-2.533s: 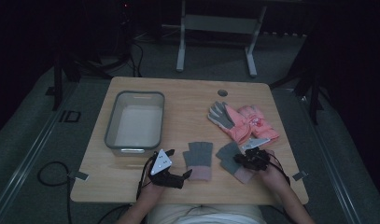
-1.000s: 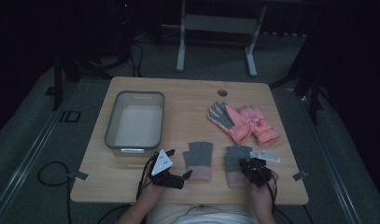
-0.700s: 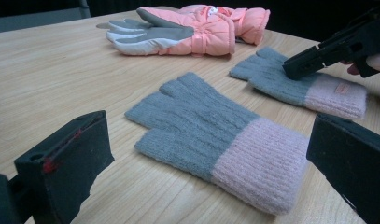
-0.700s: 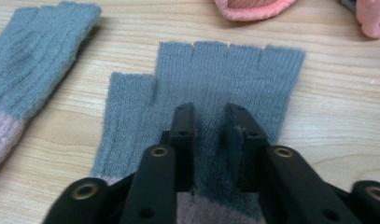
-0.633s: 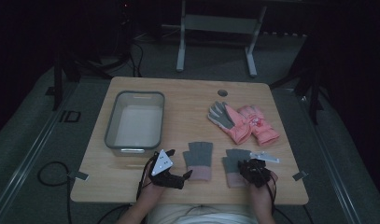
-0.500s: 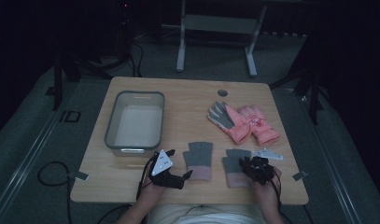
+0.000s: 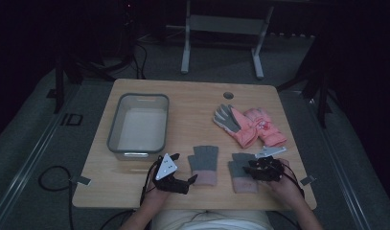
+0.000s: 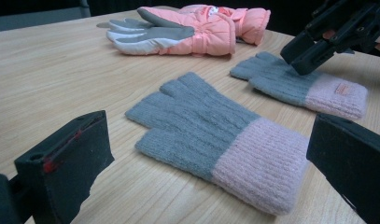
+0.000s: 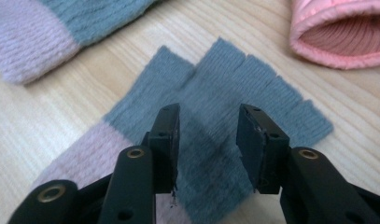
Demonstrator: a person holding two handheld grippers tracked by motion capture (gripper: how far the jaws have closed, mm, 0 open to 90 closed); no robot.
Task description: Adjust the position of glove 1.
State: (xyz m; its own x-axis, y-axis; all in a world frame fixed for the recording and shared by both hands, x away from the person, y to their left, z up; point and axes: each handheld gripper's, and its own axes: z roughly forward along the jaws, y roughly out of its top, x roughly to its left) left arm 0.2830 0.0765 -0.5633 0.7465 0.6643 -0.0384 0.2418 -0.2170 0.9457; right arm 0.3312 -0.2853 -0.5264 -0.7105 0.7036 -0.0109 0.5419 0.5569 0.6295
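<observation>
Right gripper view: right tongs (image 9: 207, 140) just opening over flat grey-pink knit glove (image 9: 234, 88), nothing gripped; left tongs (image 8: 206, 163) open near second grey-pink knit glove (image 8: 215, 140).

The high view is dim overall. The bench (image 7: 192, 103) top is the brightest area; the floor and the background toward 12 o'clock fall into near-black, with little detail. Contrast is low, colours are muted, and fine edges are soft. Shadows on the bench are faint.

The left gripper view is evenly and brightly lit. The knit glove (image 8: 220, 140) at centre is sharp. The near black jaws at 7 and 4 o'clock are blurred. The pink padded gloves (image 8: 197, 28) at 12 o'clock are slightly soft.

The right gripper view is bright and sharp on the grey knit (image 9: 234, 88). A soft shadow lies between the jaws. No glare is present.
</observation>
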